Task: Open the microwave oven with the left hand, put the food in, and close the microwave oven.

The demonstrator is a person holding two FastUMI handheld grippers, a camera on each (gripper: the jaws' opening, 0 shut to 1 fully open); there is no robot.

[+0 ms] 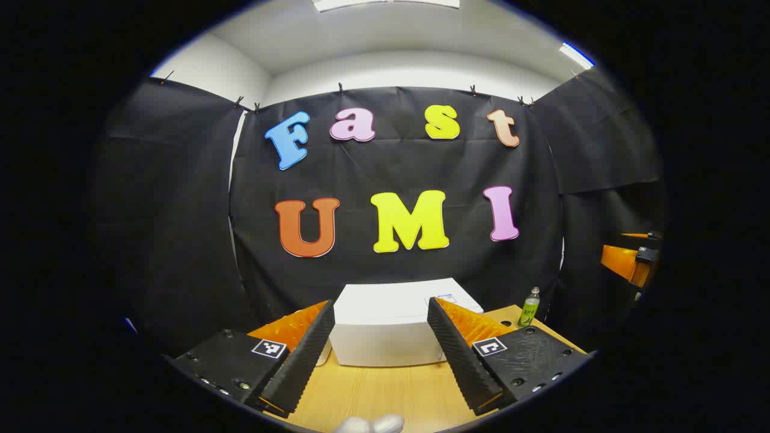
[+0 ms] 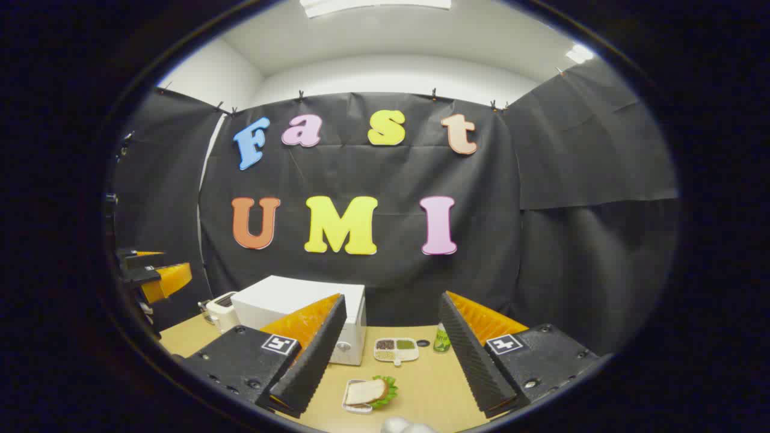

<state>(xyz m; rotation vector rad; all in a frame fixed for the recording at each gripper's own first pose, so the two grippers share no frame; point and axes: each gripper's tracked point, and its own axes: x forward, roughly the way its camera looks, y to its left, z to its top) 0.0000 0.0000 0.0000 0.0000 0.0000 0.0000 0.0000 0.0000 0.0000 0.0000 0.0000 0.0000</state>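
I read this as the opening step: the white box-shaped microwave oven (image 1: 385, 328) has its door closed and nothing has been handled.

Nearest in the left gripper view, the left tongs (image 1: 380, 352) stand wide apart and hold nothing; they hang above the pale wooden counter (image 1: 373, 391), short of the microwave, which is framed in the gap between the fingers.

In the right gripper view, the right tongs (image 2: 388, 355) are likewise spread wide and empty. In front of the microwave, nearer to me, lies the food: a slice of bread with a green lettuce leaf on a small white tray (image 2: 368, 393). Just to the right of the microwave sits a white divided dish of grains (image 2: 396, 350), and beyond that a green plastic bottle (image 2: 443, 340).

Next move, in my judgement: I advance the left tongs to the microwave door's opening edge. I cannot make out a handle, so the grip point needs a closer look first.
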